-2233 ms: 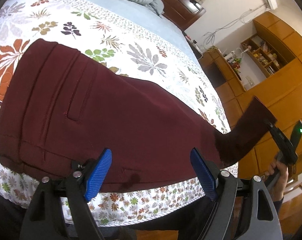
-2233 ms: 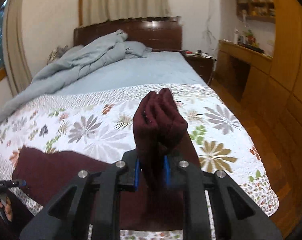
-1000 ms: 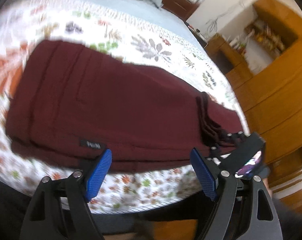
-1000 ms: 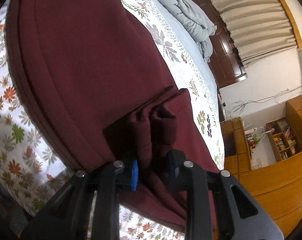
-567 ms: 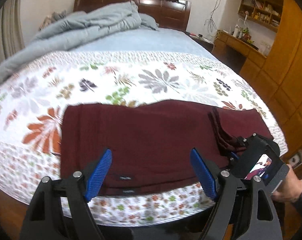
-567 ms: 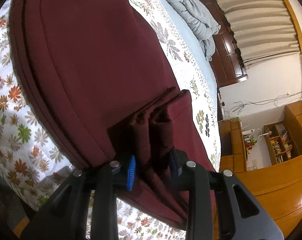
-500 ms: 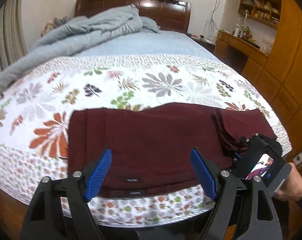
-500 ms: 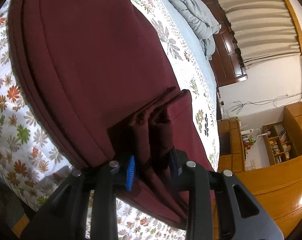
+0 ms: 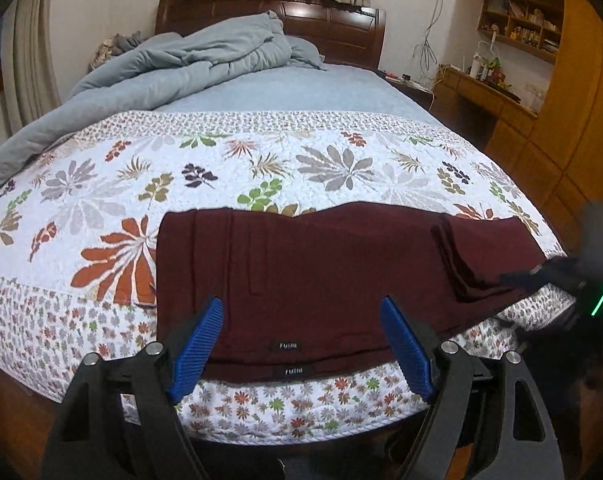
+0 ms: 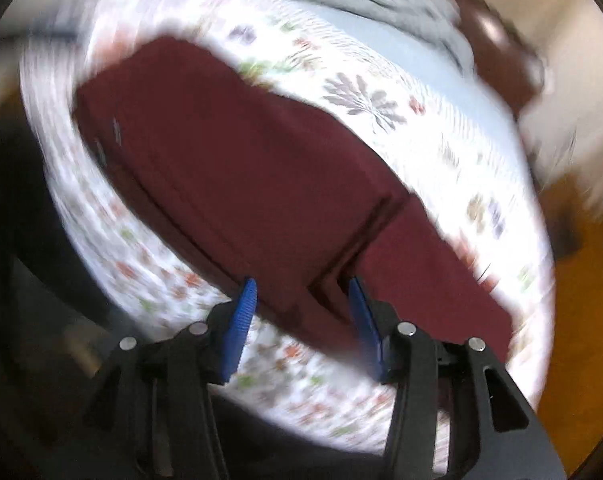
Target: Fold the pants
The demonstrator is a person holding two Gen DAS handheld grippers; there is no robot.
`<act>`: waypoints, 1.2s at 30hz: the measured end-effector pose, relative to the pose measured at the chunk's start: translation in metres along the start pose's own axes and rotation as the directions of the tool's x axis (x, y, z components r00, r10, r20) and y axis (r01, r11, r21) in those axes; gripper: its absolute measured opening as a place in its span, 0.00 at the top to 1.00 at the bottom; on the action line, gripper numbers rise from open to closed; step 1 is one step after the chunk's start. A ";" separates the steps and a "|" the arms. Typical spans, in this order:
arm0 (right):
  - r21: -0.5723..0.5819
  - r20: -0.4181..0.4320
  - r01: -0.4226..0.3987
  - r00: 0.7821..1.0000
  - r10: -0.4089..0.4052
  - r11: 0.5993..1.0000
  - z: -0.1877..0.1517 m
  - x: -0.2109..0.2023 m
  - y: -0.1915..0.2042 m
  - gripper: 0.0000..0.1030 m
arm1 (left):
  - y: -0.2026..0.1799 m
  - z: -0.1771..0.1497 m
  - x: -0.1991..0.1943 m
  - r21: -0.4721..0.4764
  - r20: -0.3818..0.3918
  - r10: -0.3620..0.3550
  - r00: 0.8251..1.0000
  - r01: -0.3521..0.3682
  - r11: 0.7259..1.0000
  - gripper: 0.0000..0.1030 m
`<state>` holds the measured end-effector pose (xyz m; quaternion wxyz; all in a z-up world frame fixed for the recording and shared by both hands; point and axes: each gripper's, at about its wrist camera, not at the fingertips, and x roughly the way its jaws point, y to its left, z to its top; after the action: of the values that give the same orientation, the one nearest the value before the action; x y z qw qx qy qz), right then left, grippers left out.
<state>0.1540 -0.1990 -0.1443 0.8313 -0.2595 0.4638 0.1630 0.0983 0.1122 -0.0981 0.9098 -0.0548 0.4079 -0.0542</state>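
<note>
Dark maroon pants (image 9: 321, 276) lie folded flat on the floral quilt (image 9: 101, 200) near the foot edge of the bed, the leg ends laid back over the body at the right. My left gripper (image 9: 301, 344) is open and empty, held back from the near hem with its two labels. My right gripper (image 10: 299, 320) is open and empty just off the folded leg ends (image 10: 341, 256); that view is motion-blurred. In the left wrist view the right gripper (image 9: 557, 276) shows blurred at the pants' right edge.
A rumpled grey-blue duvet (image 9: 173, 64) lies at the head of the bed by the dark wooden headboard (image 9: 333, 28). Wooden cabinets and a desk (image 9: 513, 108) line the right wall. The bed's foot edge (image 9: 301, 428) is just below the left gripper.
My right gripper has opened and let go of the leg ends, and has drawn back fast. My left gripper has pulled back and levelled, staying open.
</note>
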 end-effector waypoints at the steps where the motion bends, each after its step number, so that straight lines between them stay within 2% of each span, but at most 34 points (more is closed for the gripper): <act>1: 0.118 0.016 -0.013 1.000 0.011 0.993 -0.006 -0.009 -0.033 0.54 | 0.000 -0.002 0.002 0.000 -0.007 0.002 1.000 -0.002 1.000 0.21; 3: 0.255 0.011 0.008 1.000 -0.011 0.967 -0.023 -0.010 -0.082 0.54 | -0.001 -0.005 0.006 0.001 -0.021 -0.005 1.000 0.005 1.000 0.21; 5: 0.426 -0.027 0.043 0.999 -0.035 0.904 -0.056 0.003 -0.139 0.57 | -0.004 -0.008 0.009 -0.007 -0.027 -0.051 0.998 0.051 0.999 0.21; 7: 0.525 -0.056 0.077 0.997 -0.056 0.848 -0.090 0.017 -0.177 0.59 | -0.009 -0.009 0.016 -0.008 -0.041 -0.073 0.997 0.072 0.997 0.21; 8: 0.522 -0.077 0.096 0.995 -0.066 0.848 -0.101 0.025 -0.183 0.60 | -0.012 -0.010 0.020 -0.001 -0.049 -0.073 0.996 0.073 0.997 0.21; 11: 0.500 -0.107 0.071 0.994 -0.019 0.863 -0.121 0.046 -0.179 0.59 | -0.022 -0.011 0.030 0.016 -0.073 -0.075 0.995 0.076 0.997 0.21; 14: 0.473 -0.090 0.062 0.996 -0.022 0.879 -0.117 0.036 -0.175 0.59 | -0.033 -0.010 0.036 0.046 -0.089 -0.066 0.994 0.071 0.996 0.21; 16: 0.503 -0.013 -0.003 1.000 0.011 0.864 -0.109 0.019 -0.188 0.58 | -0.039 -0.010 0.039 0.058 -0.093 -0.064 0.994 0.069 0.996 0.21; 18: 0.524 0.034 -0.024 0.999 0.008 0.852 -0.102 0.011 -0.202 0.55 | -0.042 -0.010 0.042 0.057 -0.098 -0.061 0.993 0.067 0.996 0.21; 21: 0.571 0.075 -0.070 0.997 0.033 0.818 -0.084 0.023 -0.238 0.55 | -0.046 -0.011 0.048 0.037 -0.121 -0.075 0.990 0.080 0.996 0.21; 23: 0.601 0.058 -0.098 0.995 0.079 0.793 -0.078 0.048 -0.257 0.54 | -0.047 -0.013 0.048 0.035 -0.122 -0.067 0.990 0.072 0.997 0.21; 25: 0.635 -0.026 -0.093 0.990 0.142 0.767 -0.081 0.083 -0.267 0.56 | -0.045 -0.015 0.049 0.028 -0.129 -0.055 0.990 0.059 0.998 0.21; 27: 0.610 -0.056 -0.042 0.994 0.096 0.792 -0.072 0.080 -0.260 0.54 | -0.044 -0.017 0.050 0.033 -0.135 -0.035 0.990 0.039 0.999 0.21; 28: 0.586 -0.050 -0.016 0.997 0.056 0.810 -0.062 0.069 -0.249 0.54 | -0.043 -0.019 0.051 0.041 -0.139 -0.011 0.990 0.017 0.999 0.21; 29: 0.573 -0.018 -0.032 0.998 0.052 0.819 -0.055 0.060 -0.240 0.54 | -0.043 -0.020 0.052 0.048 -0.146 0.003 0.989 0.004 0.999 0.21; 31: 0.521 0.041 -0.094 0.996 0.085 0.848 -0.033 0.050 -0.211 0.53 | -0.042 -0.024 0.056 0.053 -0.167 0.017 0.986 -0.008 0.999 0.21; 34: 0.409 0.035 -0.129 0.991 0.125 0.903 -0.003 0.065 -0.159 0.53 | -0.043 -0.027 0.060 0.066 -0.195 0.034 0.980 -0.022 0.998 0.21; 36: 0.378 0.016 -0.135 0.990 0.139 0.916 0.007 0.083 -0.139 0.52 | -0.042 -0.029 0.059 0.075 -0.196 0.049 0.979 -0.034 0.997 0.21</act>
<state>0.2730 -0.3054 -0.1738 0.8497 -0.0620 0.5081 0.1269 0.1136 0.0602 -0.1542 0.8670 -0.0080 0.4953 -0.0550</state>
